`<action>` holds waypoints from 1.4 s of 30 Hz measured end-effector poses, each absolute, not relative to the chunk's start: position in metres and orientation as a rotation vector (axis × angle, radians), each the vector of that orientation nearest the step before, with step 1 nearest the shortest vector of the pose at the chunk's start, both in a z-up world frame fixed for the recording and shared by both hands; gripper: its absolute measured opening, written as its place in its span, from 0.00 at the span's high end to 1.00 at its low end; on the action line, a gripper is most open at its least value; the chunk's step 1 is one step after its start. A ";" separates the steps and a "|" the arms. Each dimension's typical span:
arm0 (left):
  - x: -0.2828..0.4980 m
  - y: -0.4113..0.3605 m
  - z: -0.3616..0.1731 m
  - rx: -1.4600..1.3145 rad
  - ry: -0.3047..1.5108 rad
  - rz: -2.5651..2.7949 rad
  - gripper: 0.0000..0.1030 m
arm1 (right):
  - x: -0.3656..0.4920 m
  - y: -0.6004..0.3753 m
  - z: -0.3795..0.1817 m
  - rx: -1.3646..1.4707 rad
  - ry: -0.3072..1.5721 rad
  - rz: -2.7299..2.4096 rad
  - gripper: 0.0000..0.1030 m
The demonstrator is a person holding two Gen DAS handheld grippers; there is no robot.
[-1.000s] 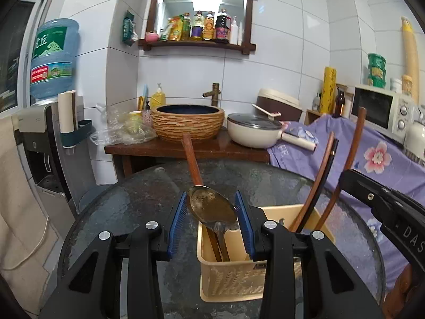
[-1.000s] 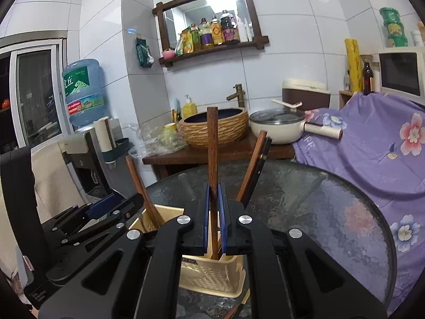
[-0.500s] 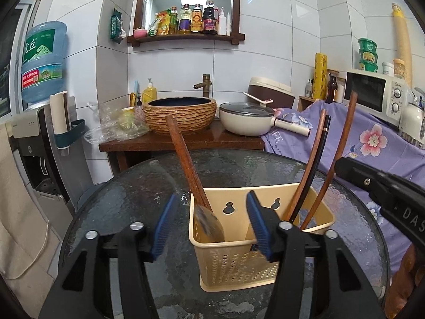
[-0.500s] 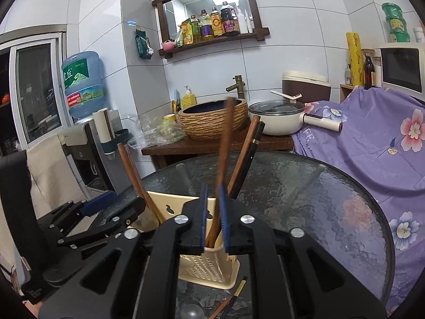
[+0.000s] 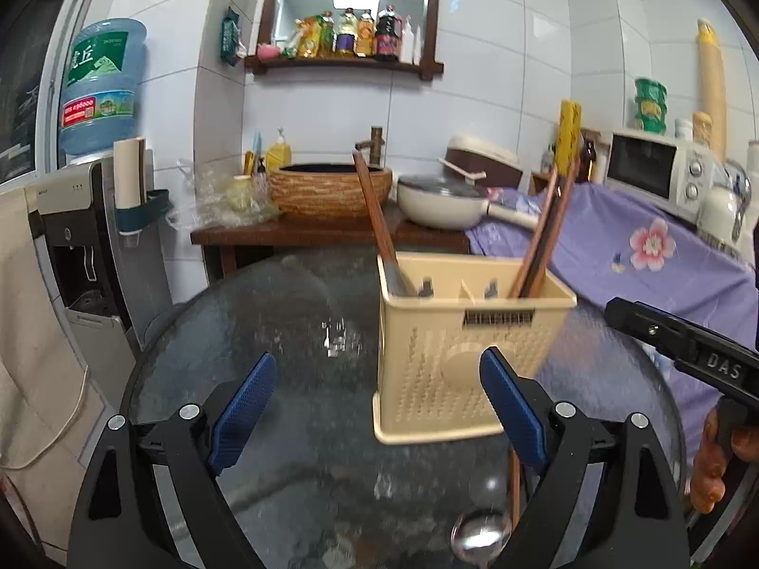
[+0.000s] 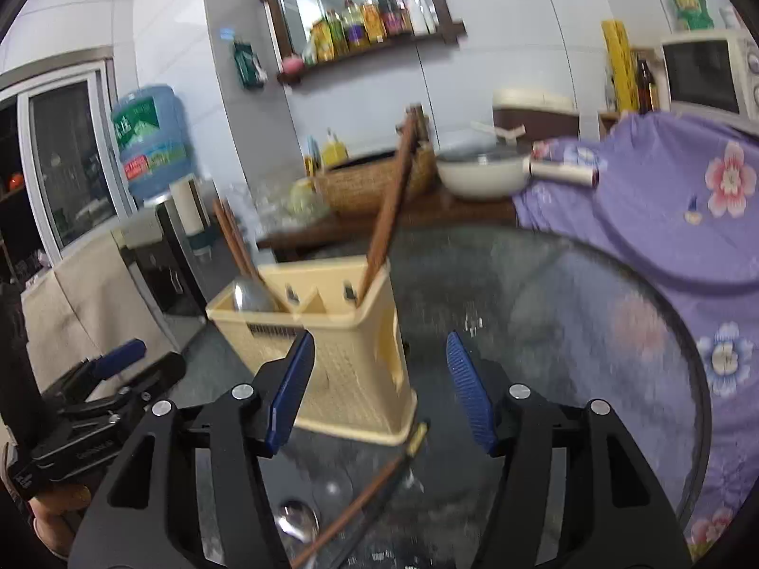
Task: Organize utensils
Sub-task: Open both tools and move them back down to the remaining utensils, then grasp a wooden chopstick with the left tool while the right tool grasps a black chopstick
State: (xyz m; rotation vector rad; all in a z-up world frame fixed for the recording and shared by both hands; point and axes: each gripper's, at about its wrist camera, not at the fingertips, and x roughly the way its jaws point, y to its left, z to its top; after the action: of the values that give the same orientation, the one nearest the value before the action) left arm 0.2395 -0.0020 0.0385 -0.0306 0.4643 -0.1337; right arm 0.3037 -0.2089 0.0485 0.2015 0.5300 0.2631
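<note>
A cream plastic utensil holder (image 5: 467,341) stands on the round glass table (image 5: 284,313); it also shows in the right wrist view (image 6: 341,355). A wooden-handled spoon (image 5: 377,223) leans in its left compartment, and wooden chopsticks (image 5: 541,237) lean in the right one. In the right wrist view the spoon bowl (image 6: 254,296) and a chopstick (image 6: 389,208) show. A metal spoon (image 6: 299,521) and loose chopsticks (image 6: 360,502) lie on the table in front. My left gripper (image 5: 377,408) is open and empty. My right gripper (image 6: 379,389) is open and empty.
Behind the table a wooden shelf holds a woven basin (image 5: 329,187) and a white pan (image 5: 441,201). A purple flowered cloth (image 5: 640,256) covers the right side, with a microwave (image 5: 659,170). A water dispenser (image 5: 80,218) stands at left.
Both grippers opened and let go of their utensils, which now stand in the holder. Both grippers pulled back and lower, so the holder looks farther away.
</note>
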 end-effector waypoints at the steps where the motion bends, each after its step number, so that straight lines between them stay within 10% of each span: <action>1: 0.236 -0.004 0.033 -0.013 0.481 -0.138 0.17 | 0.303 -0.209 0.040 0.202 0.568 0.262 0.43; 15: 0.207 -0.017 -0.034 0.094 0.695 -0.212 0.17 | 0.298 -0.190 -0.052 0.126 0.909 0.275 0.47; 42: 0.189 -0.045 -0.054 0.131 0.801 -0.330 0.42 | 0.282 -0.167 -0.068 -0.124 0.970 0.259 0.67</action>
State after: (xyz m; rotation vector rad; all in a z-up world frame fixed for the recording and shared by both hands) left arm 0.1893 -0.0445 -0.0536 0.1307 0.8007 -0.3304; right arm 0.2821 -0.1669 -0.0678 -0.1244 0.9698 0.2585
